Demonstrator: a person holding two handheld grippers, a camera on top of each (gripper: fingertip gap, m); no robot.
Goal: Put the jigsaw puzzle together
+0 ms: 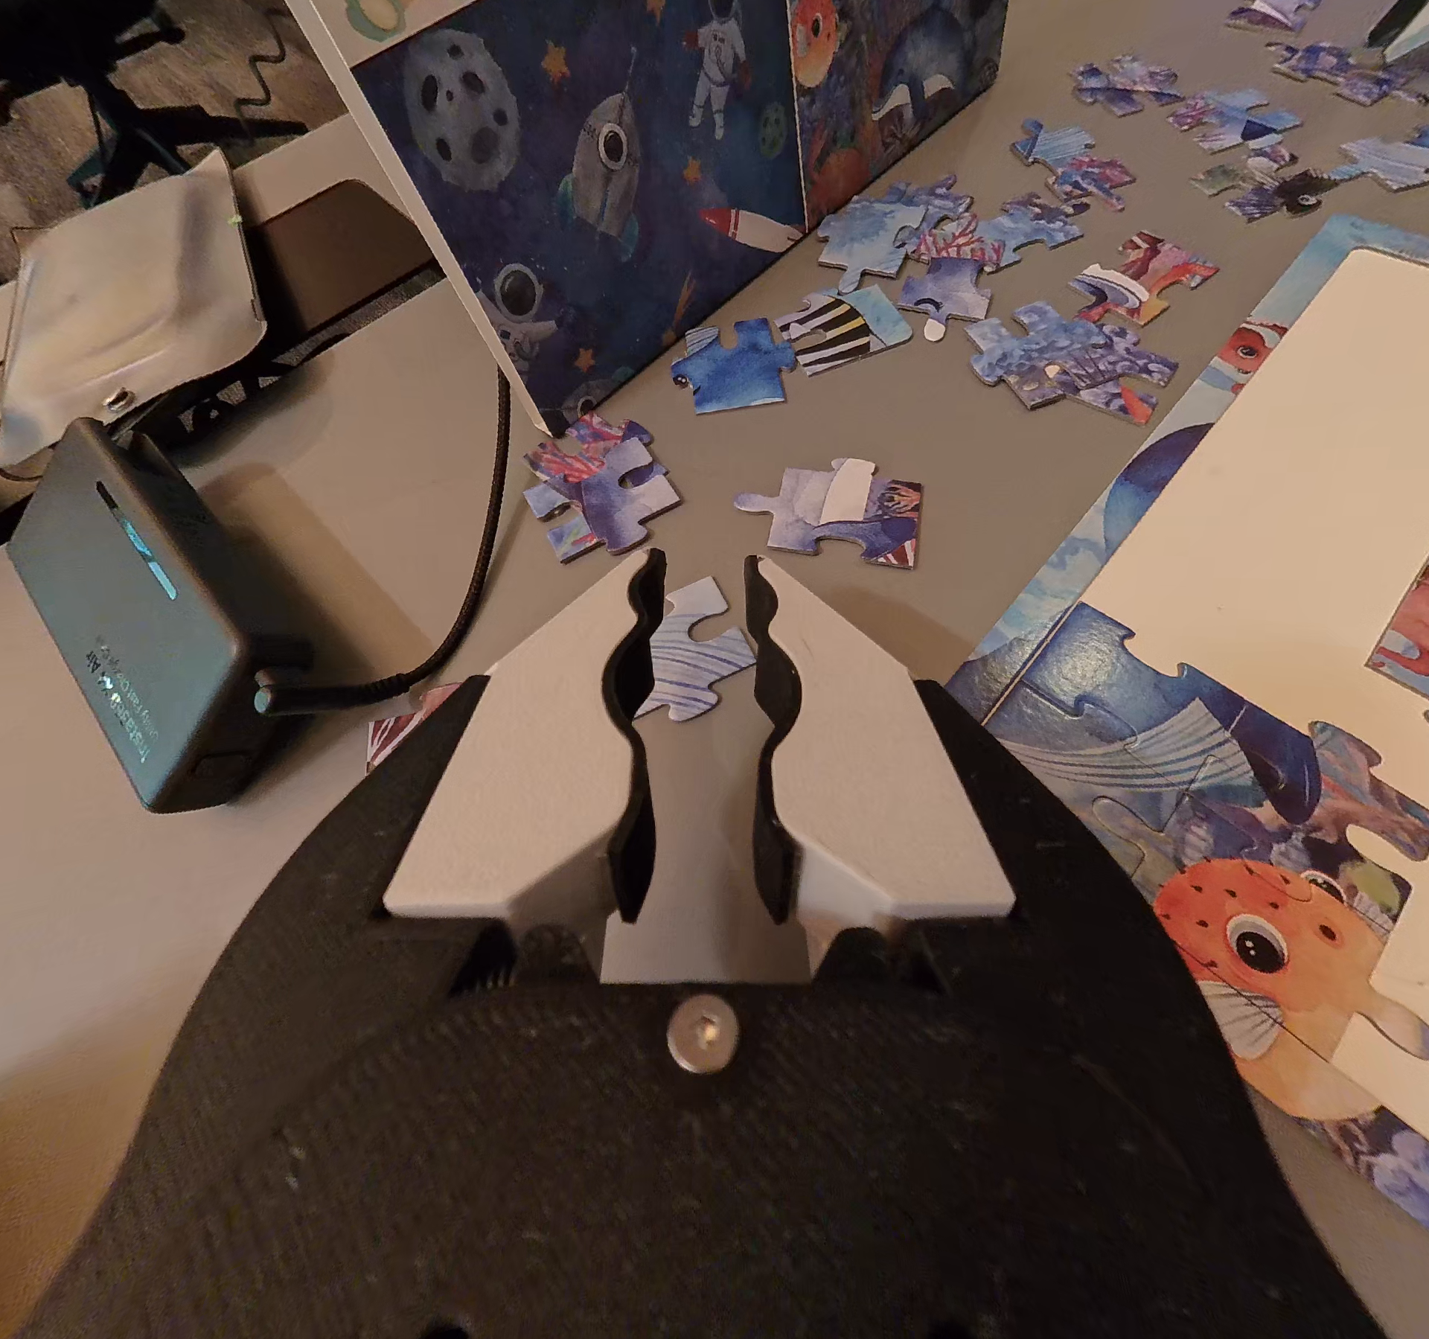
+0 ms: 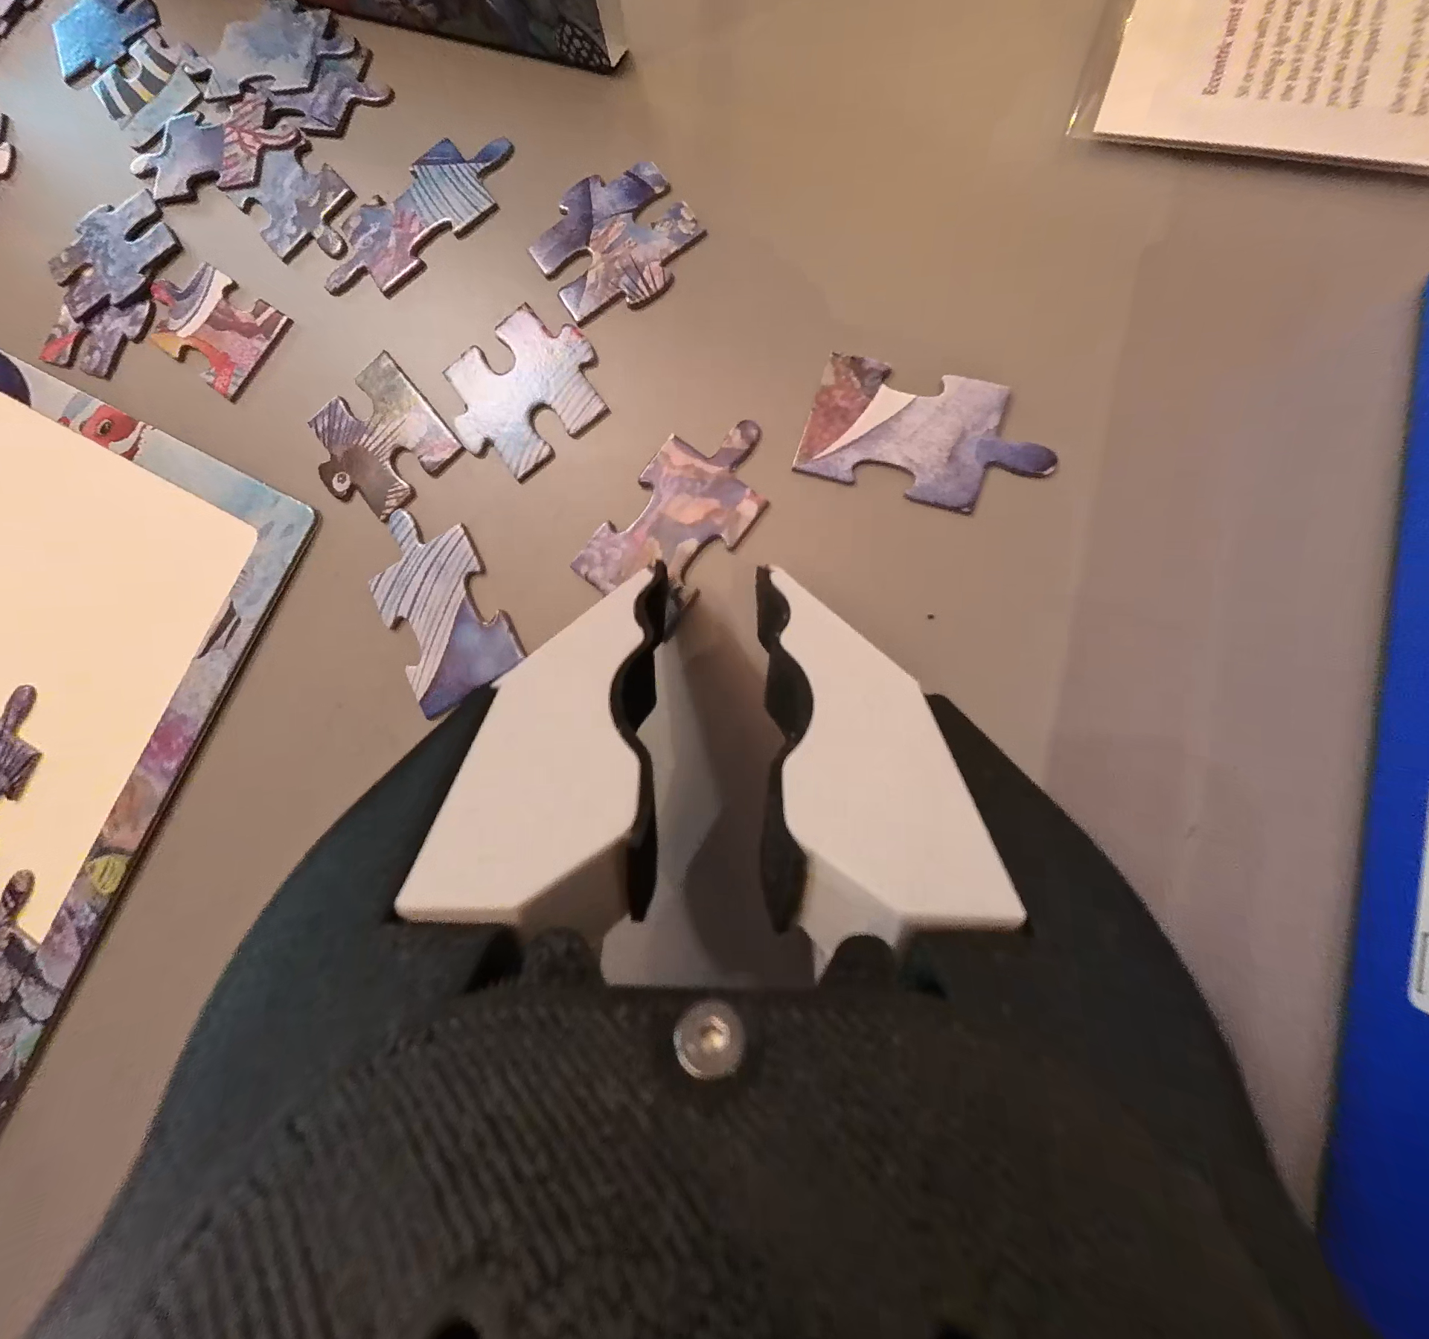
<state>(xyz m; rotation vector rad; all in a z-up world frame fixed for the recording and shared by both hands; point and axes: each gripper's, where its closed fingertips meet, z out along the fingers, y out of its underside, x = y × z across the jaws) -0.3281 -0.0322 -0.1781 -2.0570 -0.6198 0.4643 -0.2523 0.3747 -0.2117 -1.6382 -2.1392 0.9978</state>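
Note:
The puzzle frame (image 1: 1206,552) lies at the right of the left wrist view, with several pieces fitted along its near edge, among them an orange pufferfish (image 1: 1253,938). My left gripper (image 1: 700,559) is open and empty, hovering over a pale striped blue piece (image 1: 696,652) that lies flat on the table between the fingers. Loose pieces are scattered beyond it, one with peeling paper (image 1: 839,513). My right gripper (image 2: 711,579) is open and empty; its left fingertip is at the edge of a purple-pink piece (image 2: 680,509). The frame's corner (image 2: 271,528) shows at the left of that view.
The upright puzzle box (image 1: 680,142) stands behind the loose pieces. A grey power pack (image 1: 131,637) with a black cable (image 1: 479,552) sits left. A printed sheet (image 2: 1268,41) lies far right and a blue object (image 2: 1384,799) runs along the right edge. The grippers' ends are close to 40 cm from one another.

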